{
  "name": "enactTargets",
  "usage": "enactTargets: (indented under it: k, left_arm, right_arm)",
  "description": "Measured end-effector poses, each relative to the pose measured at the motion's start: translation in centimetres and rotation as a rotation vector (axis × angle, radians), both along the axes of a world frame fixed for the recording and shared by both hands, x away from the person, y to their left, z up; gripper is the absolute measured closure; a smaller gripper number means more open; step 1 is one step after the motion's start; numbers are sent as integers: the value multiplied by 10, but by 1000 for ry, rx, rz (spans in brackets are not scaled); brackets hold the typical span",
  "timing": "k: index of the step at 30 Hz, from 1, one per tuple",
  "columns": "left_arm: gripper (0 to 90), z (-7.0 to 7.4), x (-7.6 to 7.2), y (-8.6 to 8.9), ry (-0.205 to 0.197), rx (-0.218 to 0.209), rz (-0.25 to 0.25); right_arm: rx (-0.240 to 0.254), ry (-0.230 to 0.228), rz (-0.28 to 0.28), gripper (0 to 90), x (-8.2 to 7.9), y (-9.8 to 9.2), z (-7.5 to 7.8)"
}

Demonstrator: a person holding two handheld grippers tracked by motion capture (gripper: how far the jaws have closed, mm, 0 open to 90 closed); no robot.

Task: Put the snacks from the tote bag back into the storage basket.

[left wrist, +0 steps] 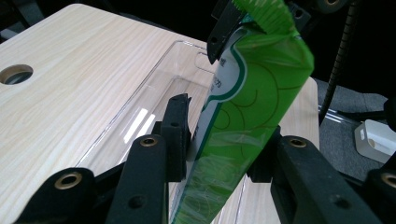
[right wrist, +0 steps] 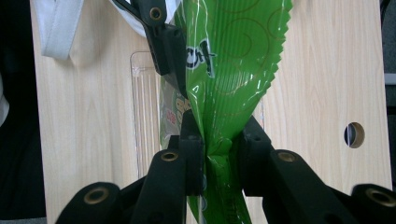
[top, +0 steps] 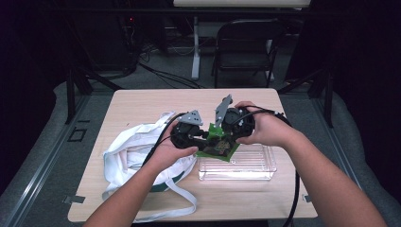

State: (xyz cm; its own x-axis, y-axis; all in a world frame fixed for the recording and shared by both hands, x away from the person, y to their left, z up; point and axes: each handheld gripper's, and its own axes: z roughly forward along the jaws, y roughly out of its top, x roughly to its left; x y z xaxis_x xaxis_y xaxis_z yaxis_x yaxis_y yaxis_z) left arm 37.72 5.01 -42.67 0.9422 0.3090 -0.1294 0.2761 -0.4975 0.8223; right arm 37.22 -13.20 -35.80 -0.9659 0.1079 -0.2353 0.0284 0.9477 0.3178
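Left hand-held gripper (left wrist: 224,154): I have it clamped on the green packet (left wrist: 252,93).
Right hand-held gripper (right wrist: 222,154): clamped likewise.
Progress: packet probably bound for the clear tray (top: 255,163), lower centre; not yet placed.

We hold both forearms in from the near edge of the pale wooden worktop (top: 142,101), converging above its middle. Our left hand (top: 165,151) grips the black left gripper (left wrist: 224,158), its jaws closed on the glossy green crinkled snack packet (left wrist: 247,116). Our right hand (top: 265,127) grips the black right gripper (right wrist: 219,154), jaws pinched on the same packet, facing the left gripper.
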Motion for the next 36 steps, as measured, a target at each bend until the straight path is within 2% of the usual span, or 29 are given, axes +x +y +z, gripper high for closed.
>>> enactTargets:
  k: [3, 7, 11, 24, 31, 36]
  left_arm:
    - [663, 0, 0, 0, 3, -1, 2]
    - [658, -1, 0, 0, 10, -1, 4]
    - [654, -1, 1, 1, 13, -7, 8]
    - [628, -1, 3, 4, 30, -2, 20]
    - [611, -1, 3, 8, 32, 0, 30]
    - [606, -1, 4, 10, 37, -13, 44]
  right_arm:
    - [1, -1, 3, 755, 0, 0, 0]
    - [-23, -4, 7, 755, 0, 1, 1]
    - [-14, -7, 10, 756, 0, 2, 0]
    - [-51, -23, 12, 757, 1, 3, 3]
    - [-51, -24, 3, 757, 2, 3, 3]
    - [-67, -33, 2, 757, 3, 4, 5]
